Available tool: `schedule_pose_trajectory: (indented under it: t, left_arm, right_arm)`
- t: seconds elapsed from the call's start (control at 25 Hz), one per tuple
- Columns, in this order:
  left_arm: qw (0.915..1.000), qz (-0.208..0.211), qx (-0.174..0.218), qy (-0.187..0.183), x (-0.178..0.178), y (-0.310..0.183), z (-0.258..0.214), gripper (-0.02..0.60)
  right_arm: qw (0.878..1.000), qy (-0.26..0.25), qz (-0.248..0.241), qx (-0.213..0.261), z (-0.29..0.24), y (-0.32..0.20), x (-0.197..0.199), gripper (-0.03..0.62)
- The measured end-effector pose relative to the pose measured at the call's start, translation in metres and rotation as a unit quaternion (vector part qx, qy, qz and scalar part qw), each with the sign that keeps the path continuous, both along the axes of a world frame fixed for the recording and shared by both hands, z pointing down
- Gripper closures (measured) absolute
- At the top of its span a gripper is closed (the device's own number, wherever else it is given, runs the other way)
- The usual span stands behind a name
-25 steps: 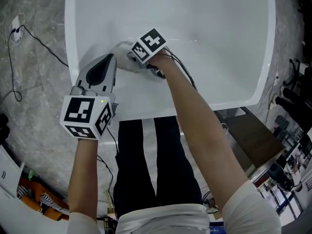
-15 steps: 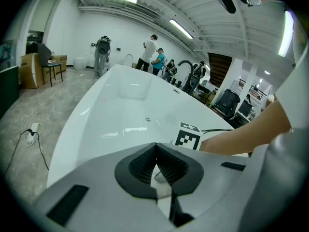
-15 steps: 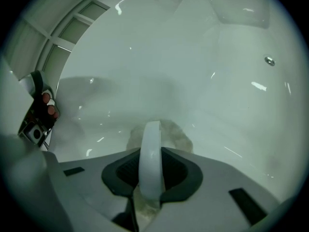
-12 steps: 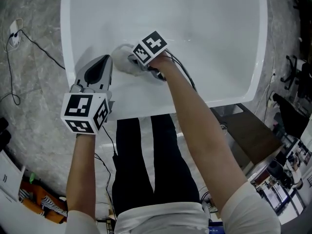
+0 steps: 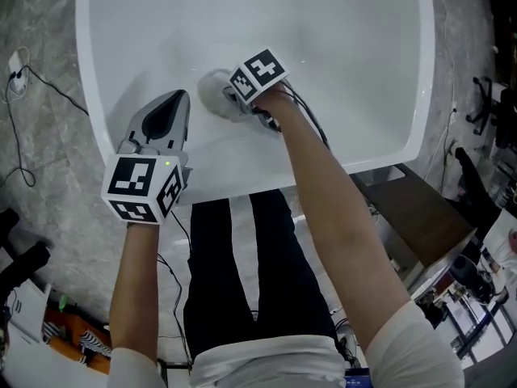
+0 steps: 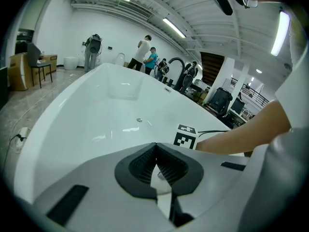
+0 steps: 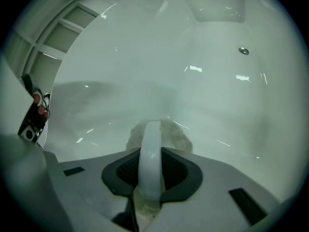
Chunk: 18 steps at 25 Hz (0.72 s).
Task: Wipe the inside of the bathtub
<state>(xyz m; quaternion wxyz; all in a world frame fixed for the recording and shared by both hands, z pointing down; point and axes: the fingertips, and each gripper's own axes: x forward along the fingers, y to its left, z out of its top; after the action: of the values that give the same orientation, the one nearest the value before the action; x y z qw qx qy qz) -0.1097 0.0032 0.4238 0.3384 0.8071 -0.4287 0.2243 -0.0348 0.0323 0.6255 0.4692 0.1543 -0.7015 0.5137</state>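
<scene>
White and glossy, the bathtub point(image 5: 339, 47) fills the upper half of the head view. The right hand-held gripper point(image 5: 230, 99) is clamped on the pale strap handle point(image 7: 150, 144) of a fluffy wiping pad point(image 5: 212, 91), which lies against the tub's inner wall near centre frame. The left hand-held gripper point(image 5: 171, 103), jaws together and empty, sits over the near rim at left. To wipe well, I would press the pad flat and sweep overlapping strokes toward the small metal fitting point(image 7: 244, 50). A firm grip should stop the handle twisting.
</scene>
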Motion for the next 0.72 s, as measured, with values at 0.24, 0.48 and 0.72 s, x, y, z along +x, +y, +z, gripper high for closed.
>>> schedule_pose_trajectory:
  t: [0.24,0.48,0.72]
  left_arm:
    - [1.0000,0.008,-0.003,-0.002,0.014,-0.004,0.005,0.574]
    - [0.9997,0.024,-0.003,0.002,0.042,-0.013,0.006,0.575]
    - [0.9994,0.035,-0.002,0.004,0.063,-0.015,0.007,0.575]
  right_arm:
    - [1.000,0.029,0.006,-0.001,0.007,-0.004,0.036,0.500]
    - [0.998,0.051,0.024,-0.003,0.011,-0.011,0.082,0.500]
    - [0.997,0.071,0.027,0.000,0.013,-0.013,0.122,0.500]
